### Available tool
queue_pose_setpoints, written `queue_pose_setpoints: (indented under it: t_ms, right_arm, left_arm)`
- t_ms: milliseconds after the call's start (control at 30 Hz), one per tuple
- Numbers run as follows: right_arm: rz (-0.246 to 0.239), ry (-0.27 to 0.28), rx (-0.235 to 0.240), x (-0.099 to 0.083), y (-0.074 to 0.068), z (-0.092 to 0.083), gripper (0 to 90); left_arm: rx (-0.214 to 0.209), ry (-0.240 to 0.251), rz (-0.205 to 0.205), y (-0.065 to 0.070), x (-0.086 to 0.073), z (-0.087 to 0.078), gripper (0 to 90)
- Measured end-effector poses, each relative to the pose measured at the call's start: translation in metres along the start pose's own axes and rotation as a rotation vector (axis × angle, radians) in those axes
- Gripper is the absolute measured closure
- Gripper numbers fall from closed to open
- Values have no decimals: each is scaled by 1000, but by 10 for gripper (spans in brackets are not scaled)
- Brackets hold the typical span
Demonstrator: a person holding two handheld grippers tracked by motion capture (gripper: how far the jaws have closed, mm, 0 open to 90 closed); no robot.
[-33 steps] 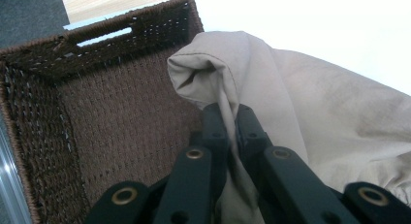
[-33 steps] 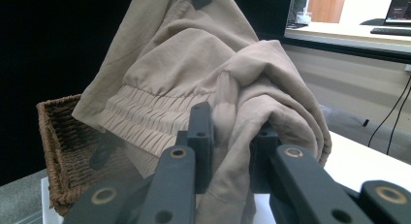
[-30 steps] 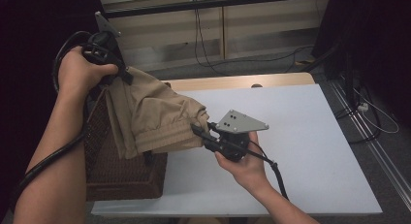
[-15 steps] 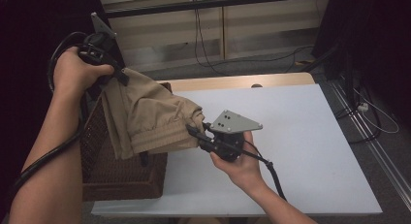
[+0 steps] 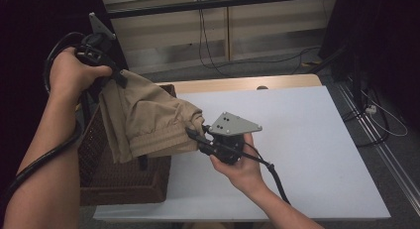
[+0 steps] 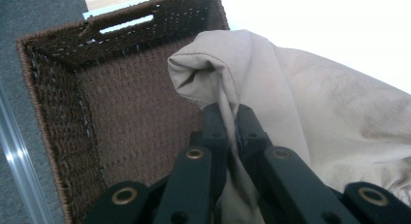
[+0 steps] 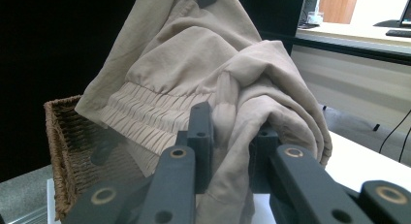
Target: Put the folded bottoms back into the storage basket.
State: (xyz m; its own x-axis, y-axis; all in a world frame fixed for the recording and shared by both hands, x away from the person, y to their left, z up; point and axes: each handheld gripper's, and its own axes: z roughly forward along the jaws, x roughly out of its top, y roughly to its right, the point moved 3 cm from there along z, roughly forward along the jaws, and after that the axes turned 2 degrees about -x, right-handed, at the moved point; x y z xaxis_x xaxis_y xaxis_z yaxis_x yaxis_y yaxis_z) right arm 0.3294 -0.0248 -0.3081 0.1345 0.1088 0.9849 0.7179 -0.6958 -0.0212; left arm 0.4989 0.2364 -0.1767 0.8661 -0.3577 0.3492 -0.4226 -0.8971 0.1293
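1. Right gripper (image 5: 194, 135), nearest: jaws clamped on the lower bunched edge of the beige garment (image 5: 148, 120), low over the white table (image 5: 307, 140).
2. Garment hangs stretched between both grippers, above the brown wicker basket (image 5: 99, 179) at the table's left edge; ribbed waistband faces the right gripper.
3. Left gripper (image 5: 120, 79), raised higher and further back: jaws pinched tight on the garment's top fold; basket interior is visible below it.
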Motion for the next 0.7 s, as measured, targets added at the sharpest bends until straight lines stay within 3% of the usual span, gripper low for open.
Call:
queue_pose_setpoints:
  t_ms: [700]
  right_arm:
    - [-6,-5,16,0,-7,9,769]
  left_arm:
    - [10,-20,-7,-10,-2,-1,858]
